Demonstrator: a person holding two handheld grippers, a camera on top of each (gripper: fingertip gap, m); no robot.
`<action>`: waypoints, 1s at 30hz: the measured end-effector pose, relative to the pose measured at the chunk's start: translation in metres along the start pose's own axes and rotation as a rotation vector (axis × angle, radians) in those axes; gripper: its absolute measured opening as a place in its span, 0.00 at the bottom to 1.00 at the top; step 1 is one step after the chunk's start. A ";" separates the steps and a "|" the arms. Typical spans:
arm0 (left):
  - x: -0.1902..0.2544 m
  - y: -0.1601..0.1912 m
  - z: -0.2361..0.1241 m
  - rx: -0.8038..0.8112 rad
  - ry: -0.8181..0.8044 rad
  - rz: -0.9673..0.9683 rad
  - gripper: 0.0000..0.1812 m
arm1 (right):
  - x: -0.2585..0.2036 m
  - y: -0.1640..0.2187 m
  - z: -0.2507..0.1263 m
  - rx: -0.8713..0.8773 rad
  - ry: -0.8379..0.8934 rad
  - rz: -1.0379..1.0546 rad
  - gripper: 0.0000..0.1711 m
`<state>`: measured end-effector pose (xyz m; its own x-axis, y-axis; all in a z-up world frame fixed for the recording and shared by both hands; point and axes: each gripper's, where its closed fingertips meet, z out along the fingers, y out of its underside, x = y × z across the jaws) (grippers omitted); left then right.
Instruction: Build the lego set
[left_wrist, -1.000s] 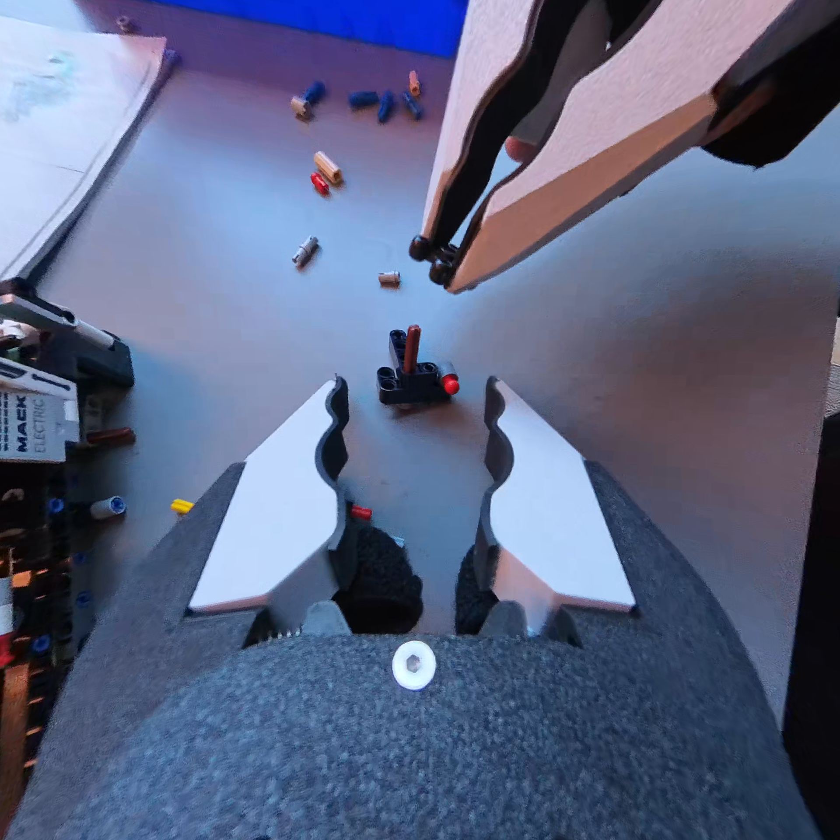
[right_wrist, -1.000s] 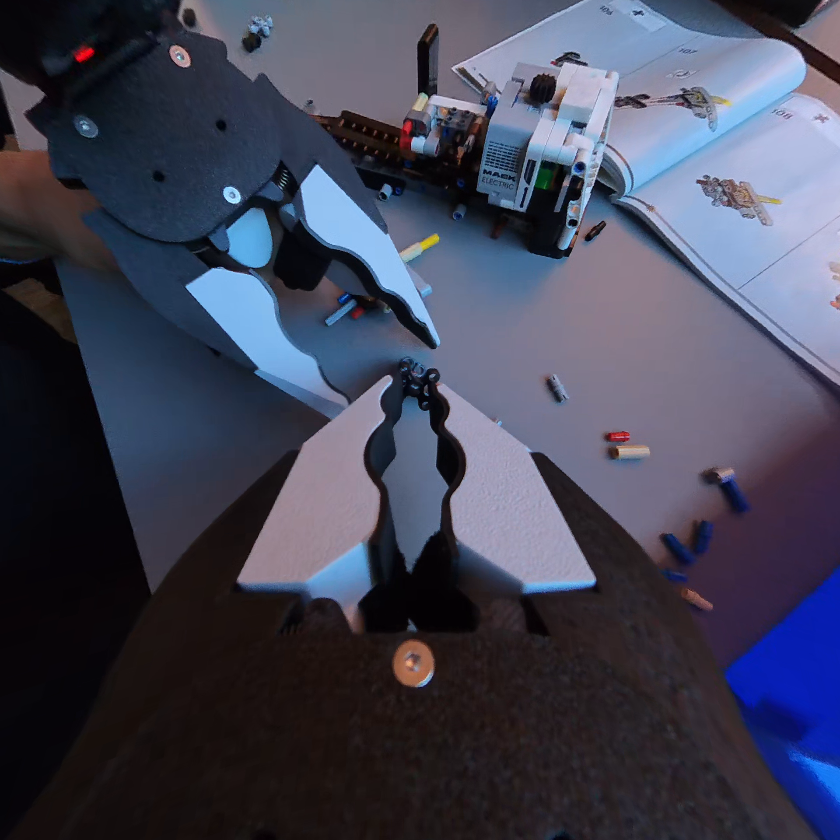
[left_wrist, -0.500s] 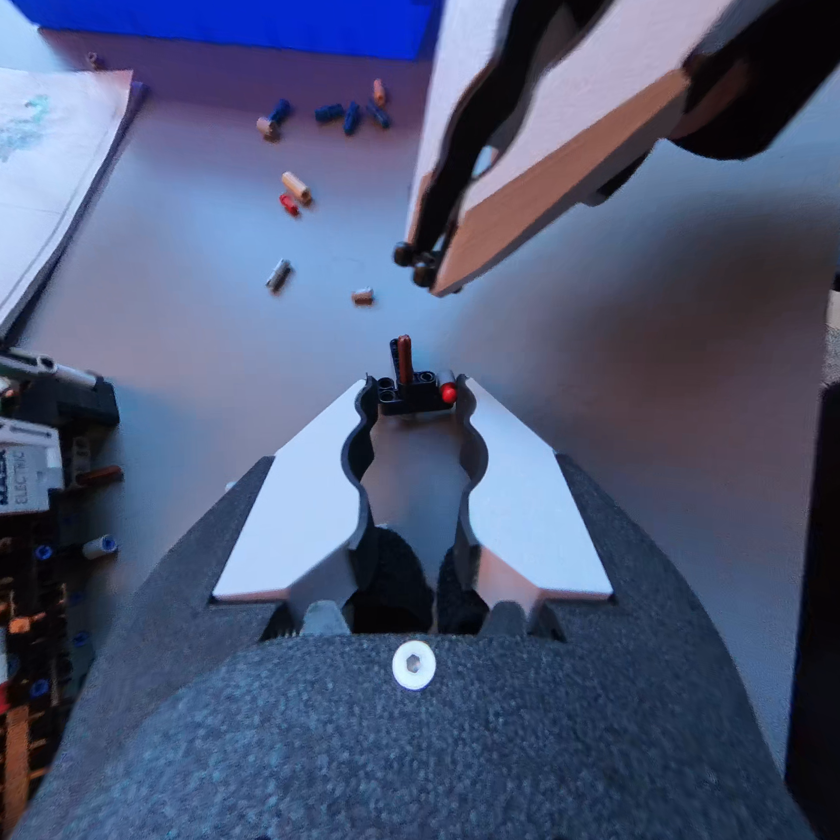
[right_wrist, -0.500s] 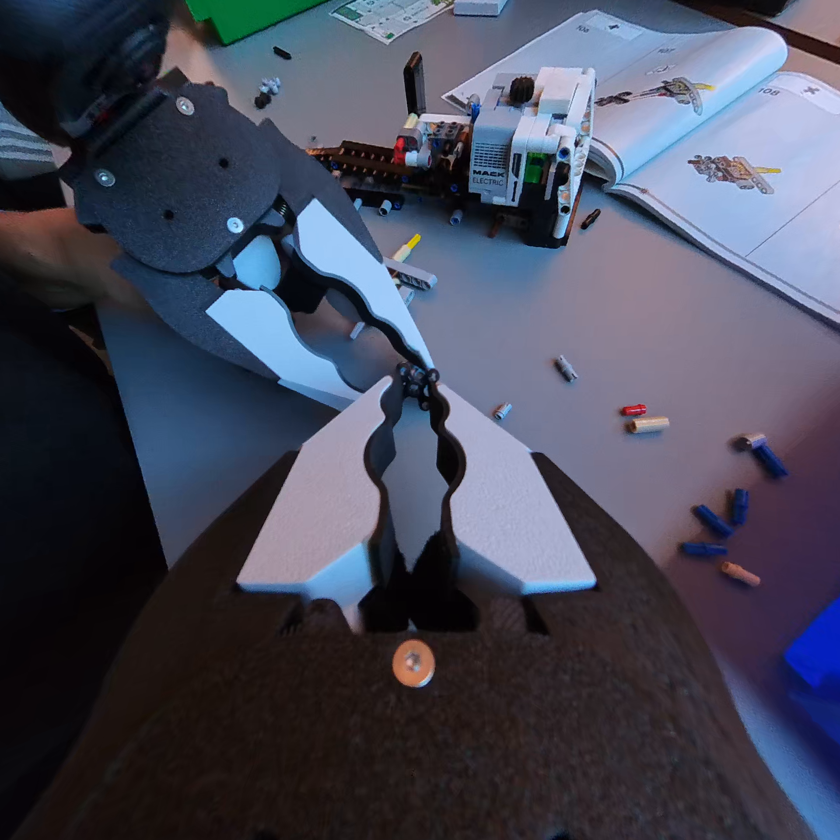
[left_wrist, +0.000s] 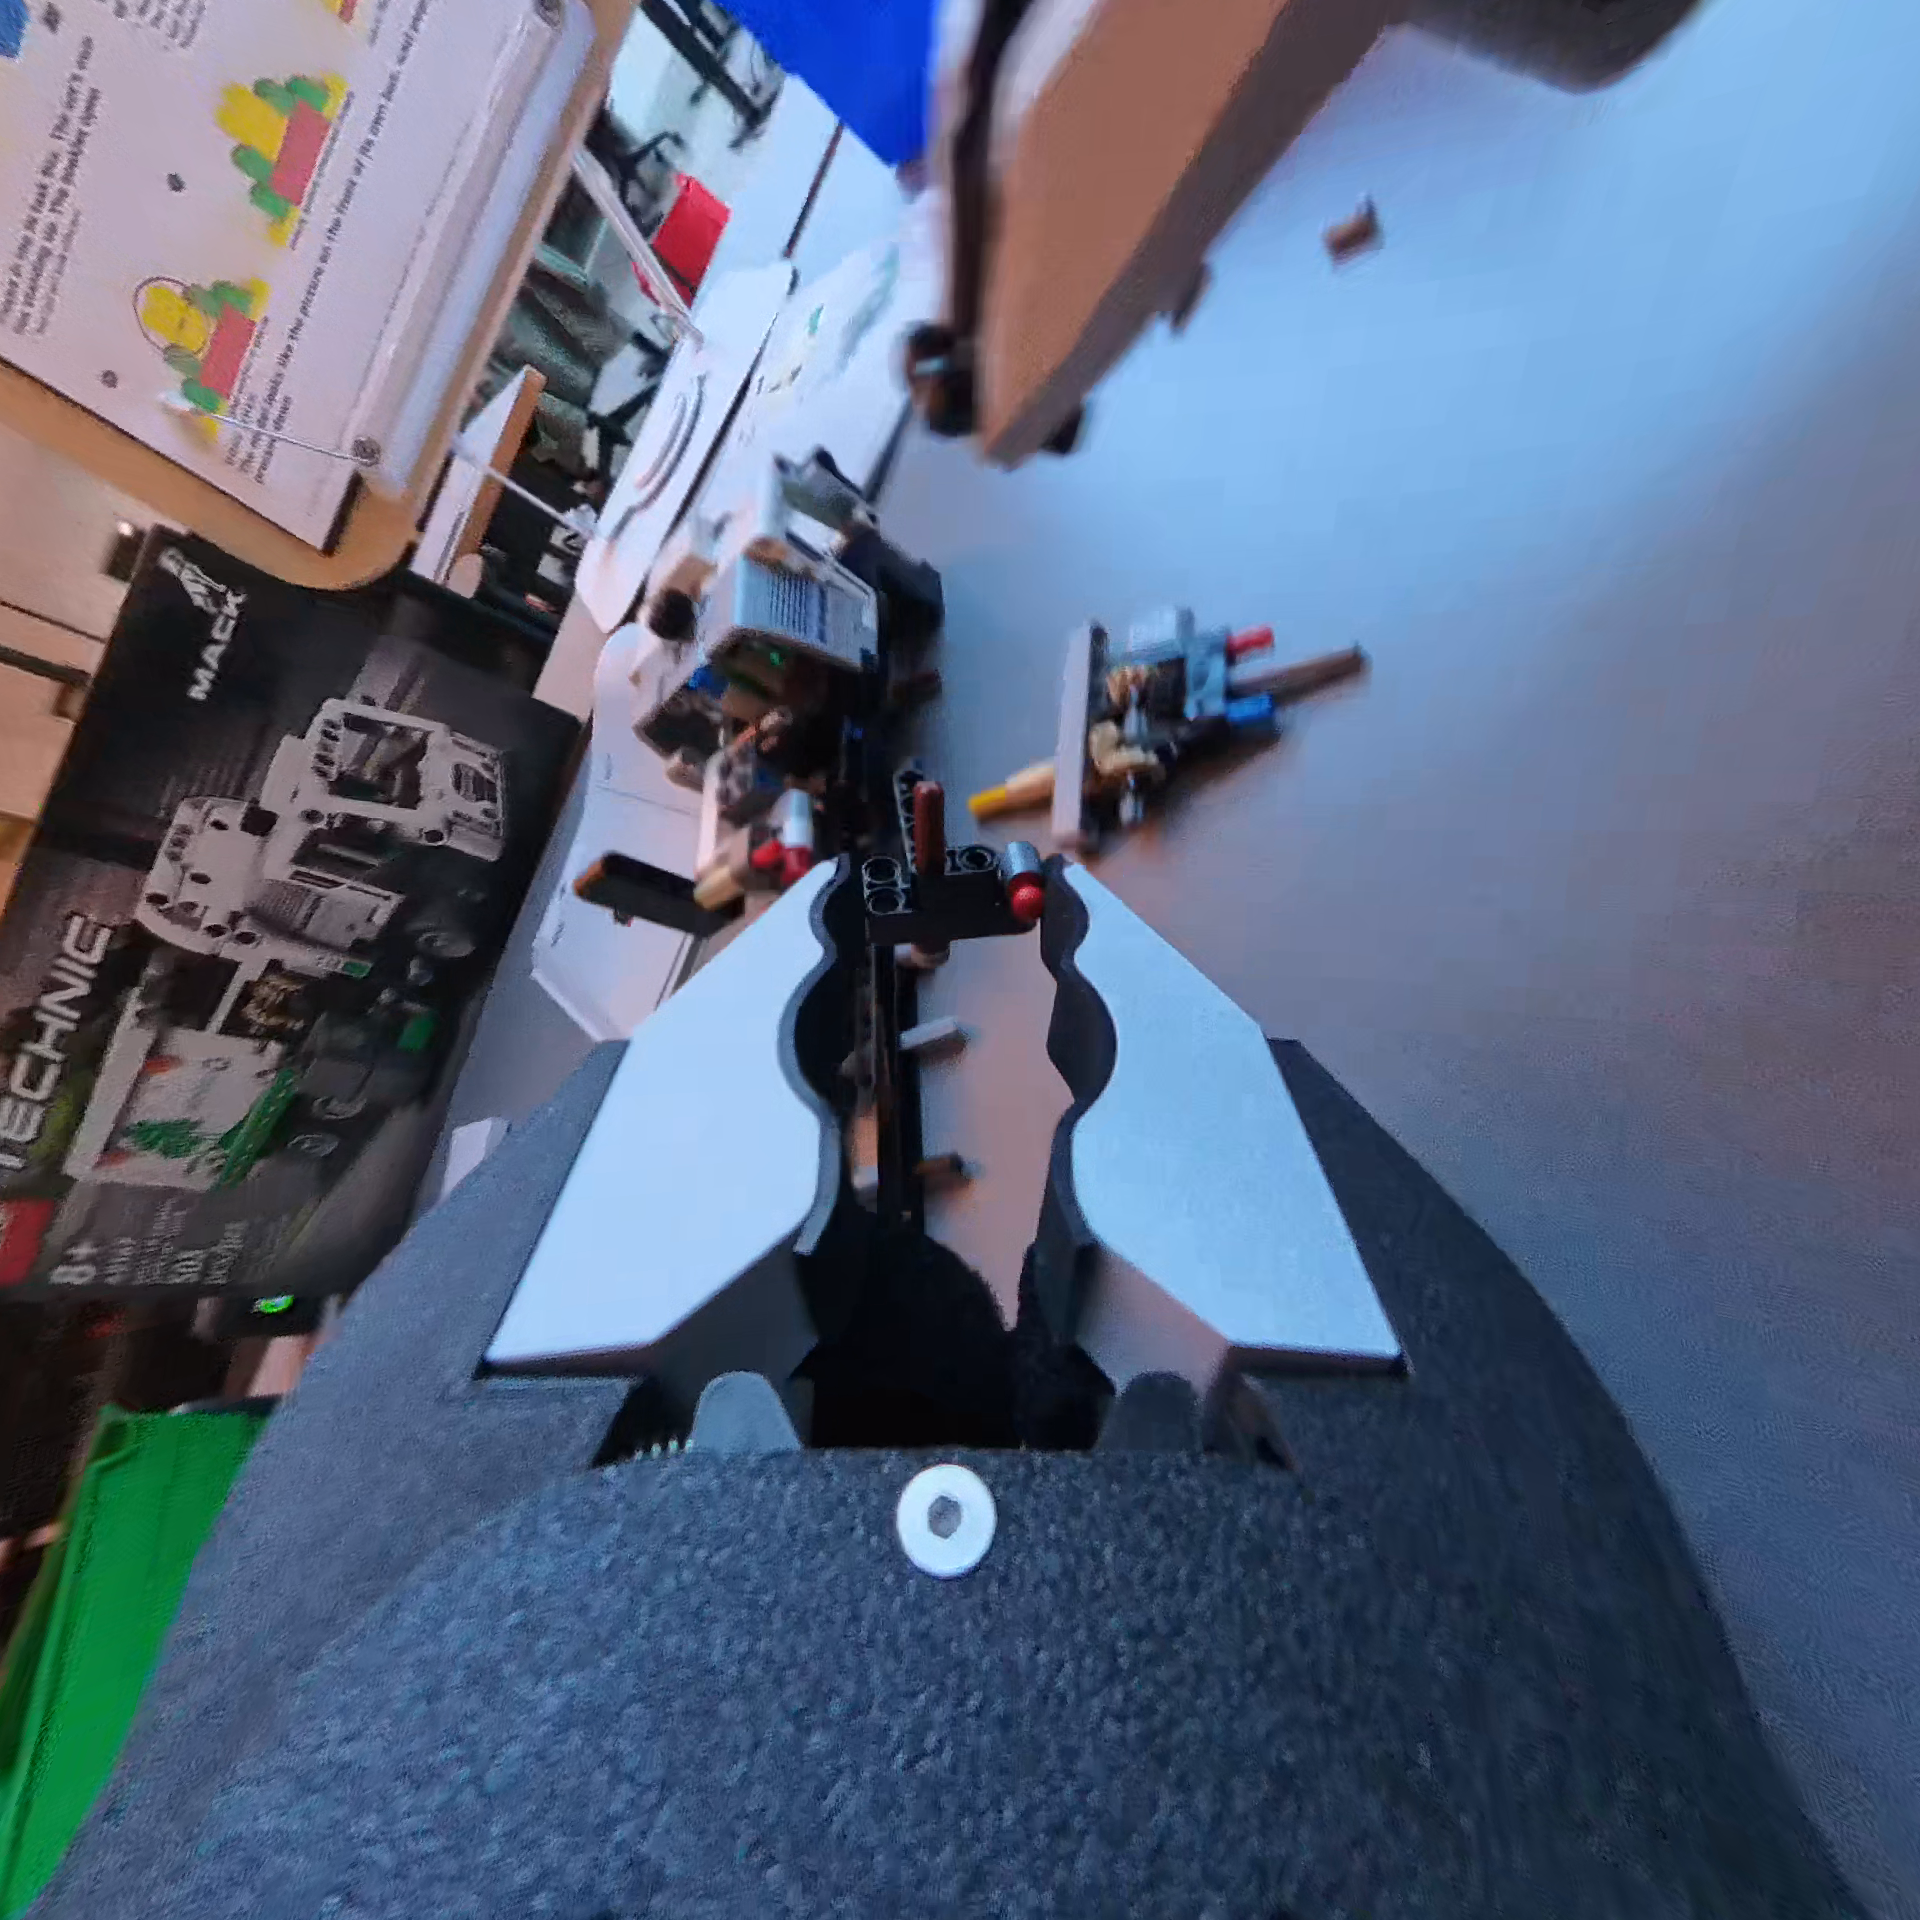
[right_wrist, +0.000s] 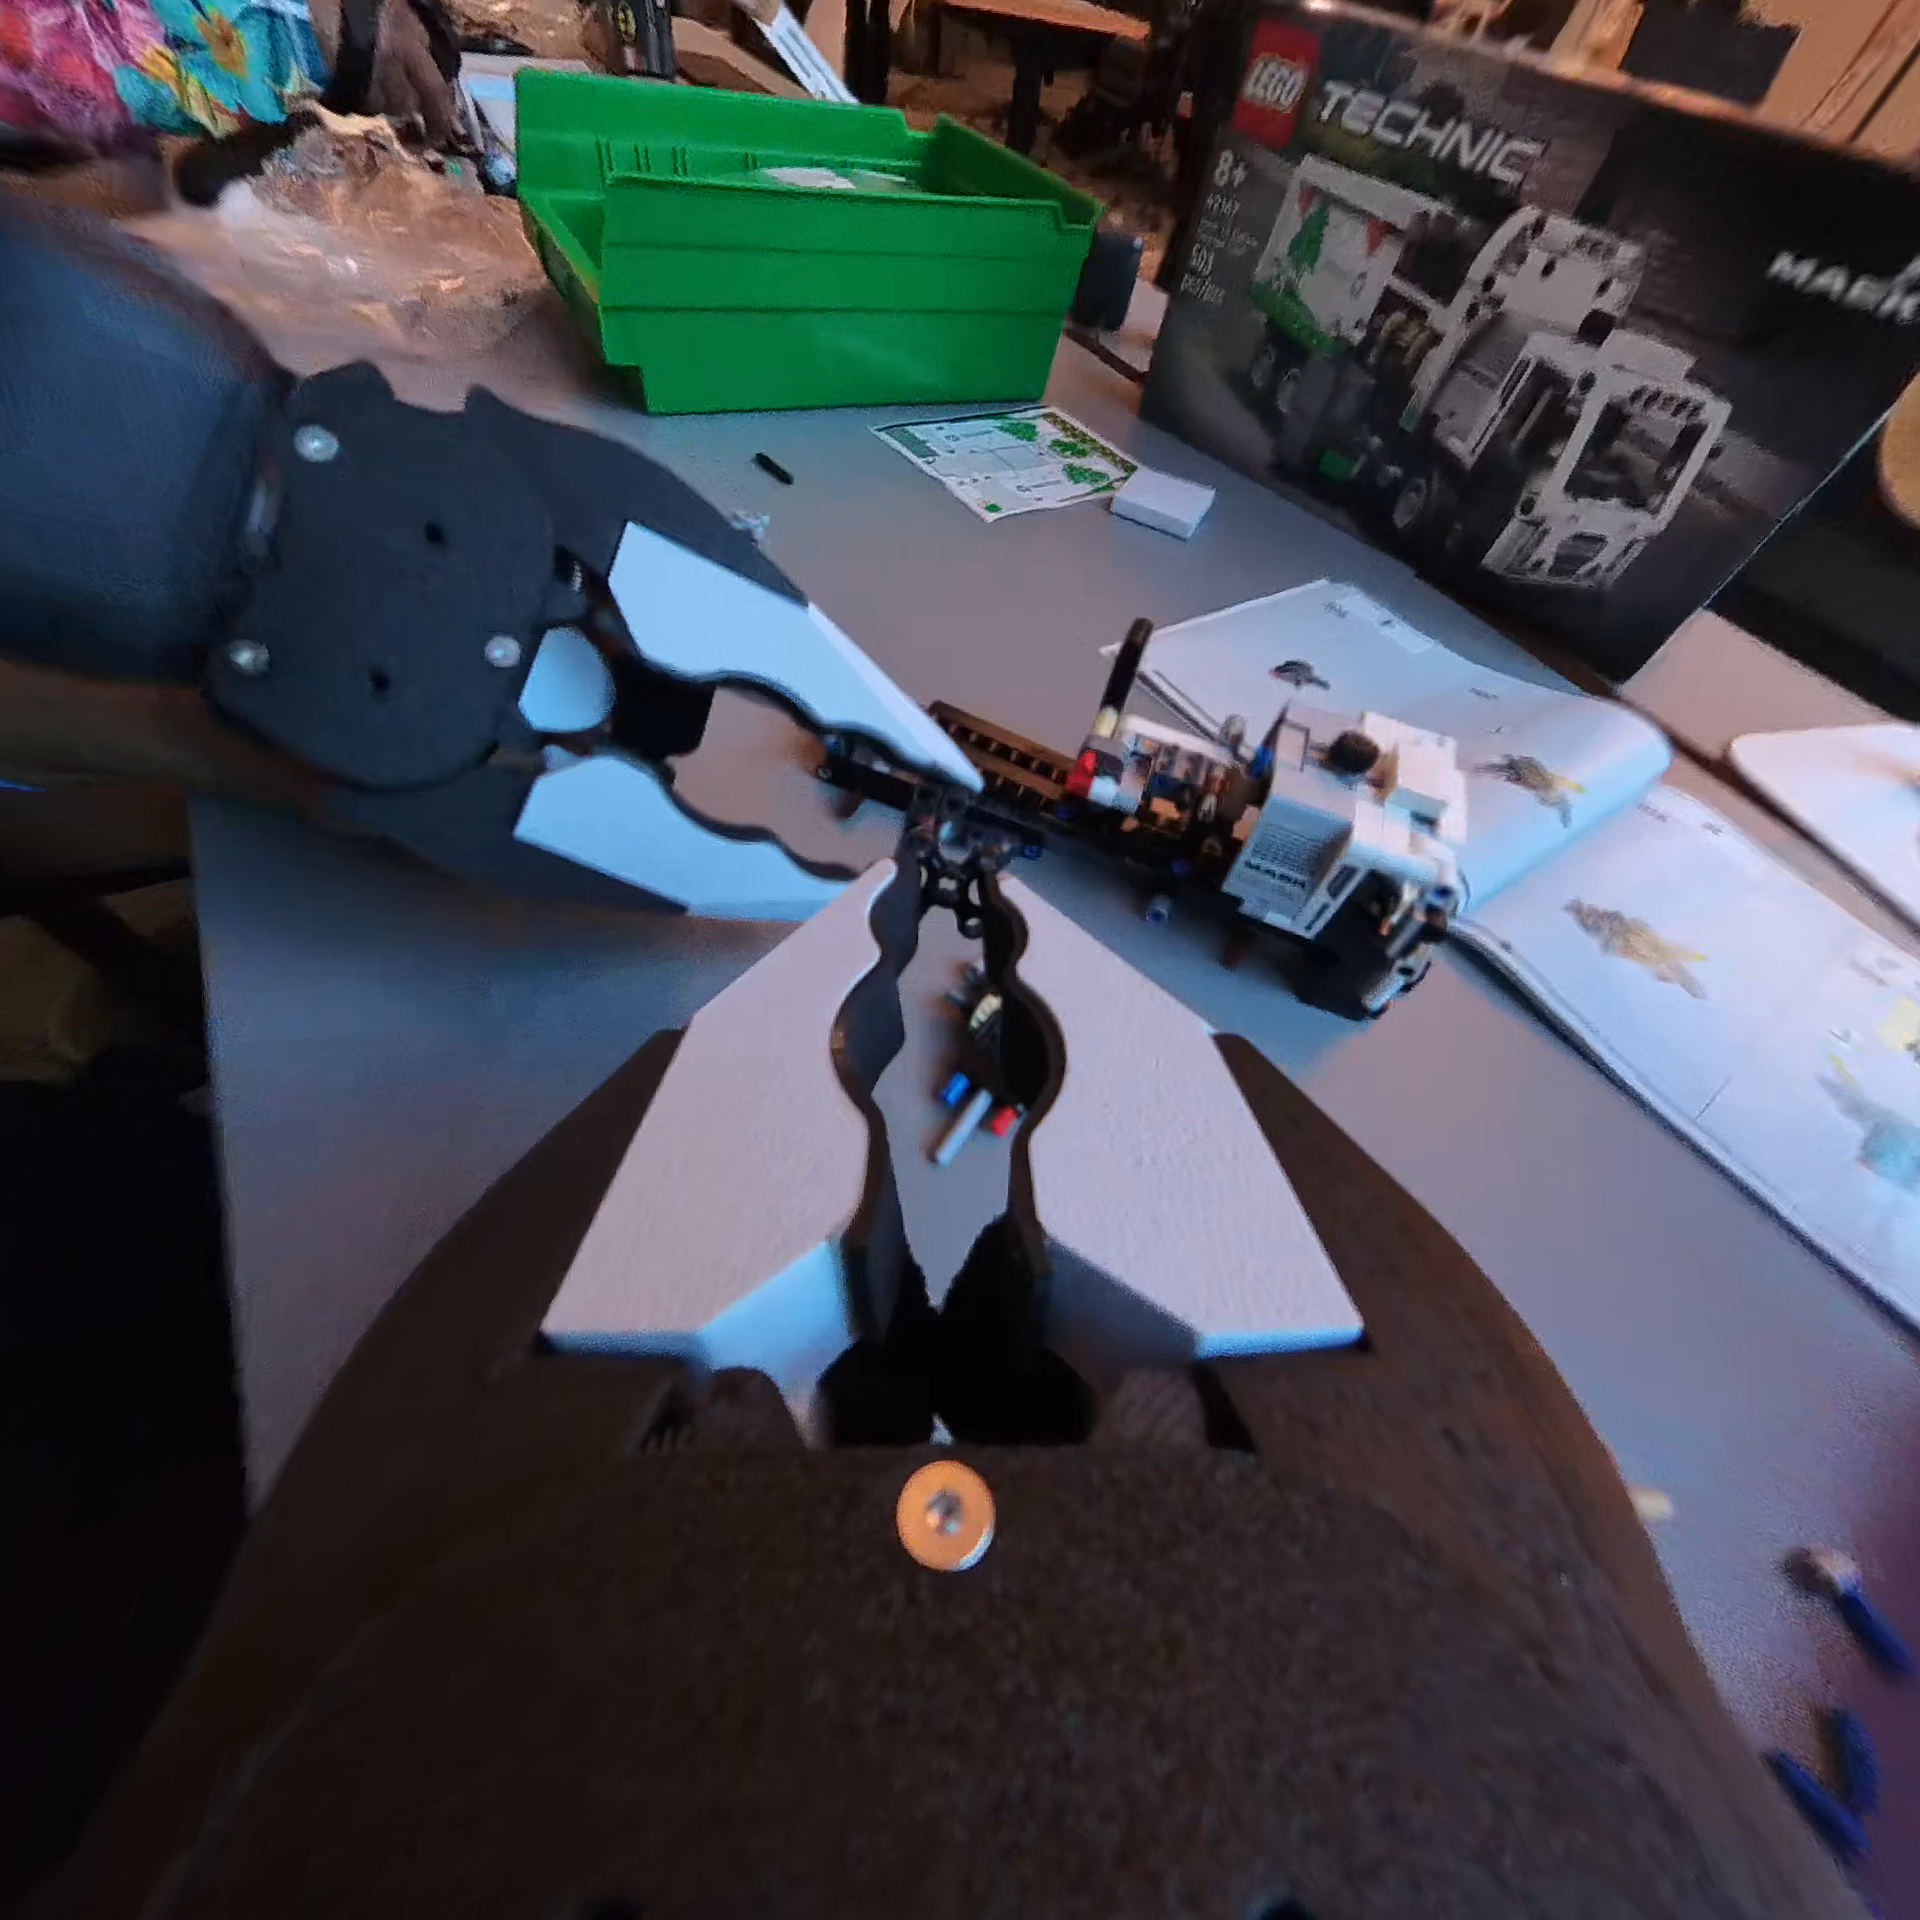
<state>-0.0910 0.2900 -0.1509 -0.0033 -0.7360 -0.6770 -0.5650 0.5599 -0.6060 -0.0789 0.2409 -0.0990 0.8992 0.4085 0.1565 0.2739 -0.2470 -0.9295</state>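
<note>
My left gripper (left_wrist: 948, 896) is shut on a small black angled assembly (left_wrist: 940, 891) with a brown axle and a red pin, held off the grey table (left_wrist: 1558, 831) with the view rolled sideways. My right gripper (right_wrist: 951, 899) is shut on a small black connector piece (right_wrist: 954, 883). In the right wrist view the left gripper (right_wrist: 920, 826) comes in from the left, its tips just beyond my right fingertips. The part-built white truck model (right_wrist: 1299, 842) stands behind them; it also shows in the left wrist view (left_wrist: 769, 644). The right gripper (left_wrist: 1049, 208) is blurred at the top of the left wrist view.
An open instruction book (right_wrist: 1621, 904) lies at the right. The black set box (right_wrist: 1507, 312) and a green bin (right_wrist: 810, 260) stand at the back. A sub-assembly (left_wrist: 1153, 707) lies on the table. Loose pins (right_wrist: 971, 1101) lie below my right fingers, blue pins (right_wrist: 1849, 1621) at the right.
My left gripper closed on the black assembly, lifted it off the table and rolled sideways. My right gripper, still holding its black piece, tilted up; both tips are now close together.
</note>
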 end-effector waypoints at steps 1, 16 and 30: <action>0.004 0.006 -0.001 -0.021 -0.009 0.035 0.18 | -0.002 0.000 0.006 0.011 0.036 -0.036 0.06; 0.031 0.002 -0.011 -0.011 -0.010 0.228 0.18 | -0.026 0.025 0.025 -0.041 0.107 -0.216 0.06; 0.032 -0.008 -0.016 0.074 0.035 0.207 0.17 | -0.037 0.030 0.028 -0.049 0.024 -0.242 0.06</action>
<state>-0.0993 0.2561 -0.1610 -0.1420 -0.6142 -0.7763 -0.4876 0.7258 -0.4851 -0.1138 0.2430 -0.1424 0.8132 0.4403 0.3805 0.4977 -0.1872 -0.8469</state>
